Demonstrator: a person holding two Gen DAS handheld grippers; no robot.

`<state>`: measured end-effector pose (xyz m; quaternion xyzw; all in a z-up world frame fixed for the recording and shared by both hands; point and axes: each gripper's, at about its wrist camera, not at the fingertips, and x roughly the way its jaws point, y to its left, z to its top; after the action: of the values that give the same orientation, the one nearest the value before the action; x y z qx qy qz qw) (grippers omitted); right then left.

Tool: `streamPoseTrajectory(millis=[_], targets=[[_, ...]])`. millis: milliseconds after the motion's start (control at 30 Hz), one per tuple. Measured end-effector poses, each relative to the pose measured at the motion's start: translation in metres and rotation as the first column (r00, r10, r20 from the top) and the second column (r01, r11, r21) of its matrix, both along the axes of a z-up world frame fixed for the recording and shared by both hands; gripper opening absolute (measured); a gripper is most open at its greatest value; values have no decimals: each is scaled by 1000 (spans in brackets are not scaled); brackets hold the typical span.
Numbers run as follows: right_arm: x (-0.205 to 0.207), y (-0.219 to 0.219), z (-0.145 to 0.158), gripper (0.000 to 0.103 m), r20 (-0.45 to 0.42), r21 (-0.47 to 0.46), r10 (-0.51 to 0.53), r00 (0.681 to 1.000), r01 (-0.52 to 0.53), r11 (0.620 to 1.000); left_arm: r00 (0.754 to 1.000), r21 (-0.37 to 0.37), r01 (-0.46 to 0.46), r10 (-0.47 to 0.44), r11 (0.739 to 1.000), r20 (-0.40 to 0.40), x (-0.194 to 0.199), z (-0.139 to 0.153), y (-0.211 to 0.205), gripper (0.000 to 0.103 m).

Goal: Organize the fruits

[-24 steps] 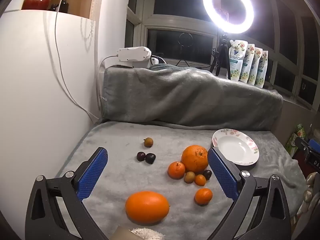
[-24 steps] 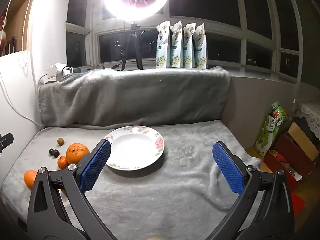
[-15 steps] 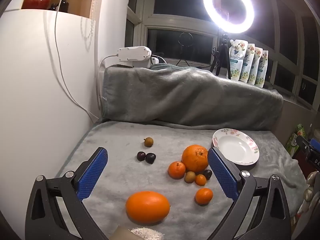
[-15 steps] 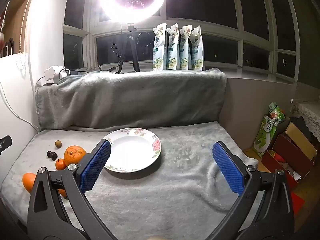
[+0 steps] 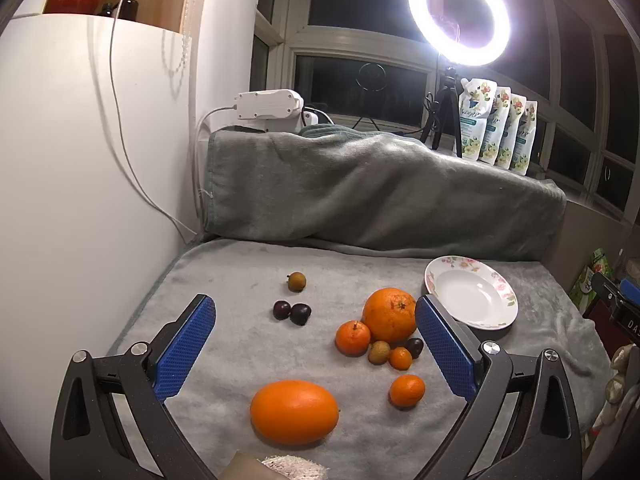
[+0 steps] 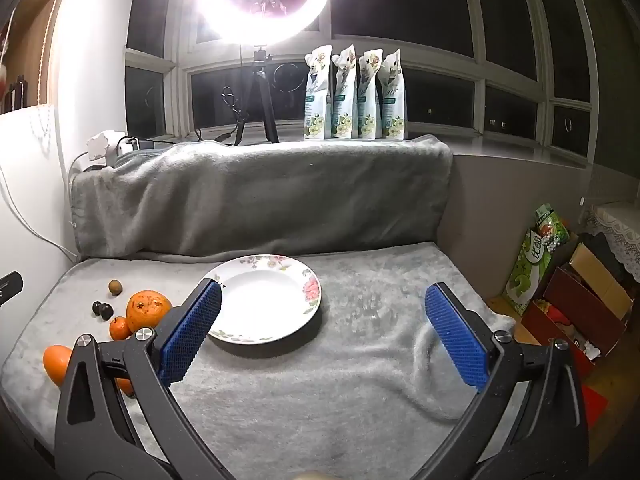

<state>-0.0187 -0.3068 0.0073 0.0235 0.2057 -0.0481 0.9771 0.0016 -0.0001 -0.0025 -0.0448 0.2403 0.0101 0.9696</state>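
Note:
Fruit lies loose on a grey blanket [image 5: 240, 344]. A smooth oval orange [image 5: 294, 412] is nearest, between my left gripper's [image 5: 314, 306] open, empty fingers. Behind it are a big round orange [image 5: 390, 314], a mandarin [image 5: 352, 337], smaller orange fruits [image 5: 407, 390], a tan longan [image 5: 297, 281] and two dark plums [image 5: 292, 312]. An empty white floral plate [image 5: 472, 298] sits to the right. In the right wrist view my right gripper [image 6: 322, 304] is open and empty above the blanket, with the plate [image 6: 264, 298] by its left finger and the fruit [image 6: 148, 310] at far left.
A white cabinet wall [image 5: 80, 184] borders the blanket on the left. A blanket-covered ledge [image 5: 380, 188] rises behind, with a ring light [image 5: 458, 14], a power strip [image 5: 268, 106] and several pouches [image 5: 496, 130]. Boxes and bags [image 6: 580, 288] stand beyond the right edge.
The right wrist view has shifted slightly, so the plate now sits a little lower and closer to the left finger. The left gripper has barely moved. No fruit has moved.

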Motion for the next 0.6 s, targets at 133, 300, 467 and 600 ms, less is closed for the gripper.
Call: streamPoseTrajectory(millis=[133,300,467,600], targets=[[0,0,1,103,3,-1,0,1000,0,1000,1000,-1,0,0,1000,-1,0,0,0,100],[-1,1,-1,103,-4,-2,-5,1000,5,1000,1000,-2,-1,1,1000,-1,0,0,0,100],[-1,2,-1,103,-3,-7,-7,1000,7,1000,1000,-4,-4,4,1000,3,-1,-1,-1,100],[-1,4,0,103,1,-17,-5,1000,5,1000,1000,-2,-3,3,1000,2,-2,-1,-1,100]])
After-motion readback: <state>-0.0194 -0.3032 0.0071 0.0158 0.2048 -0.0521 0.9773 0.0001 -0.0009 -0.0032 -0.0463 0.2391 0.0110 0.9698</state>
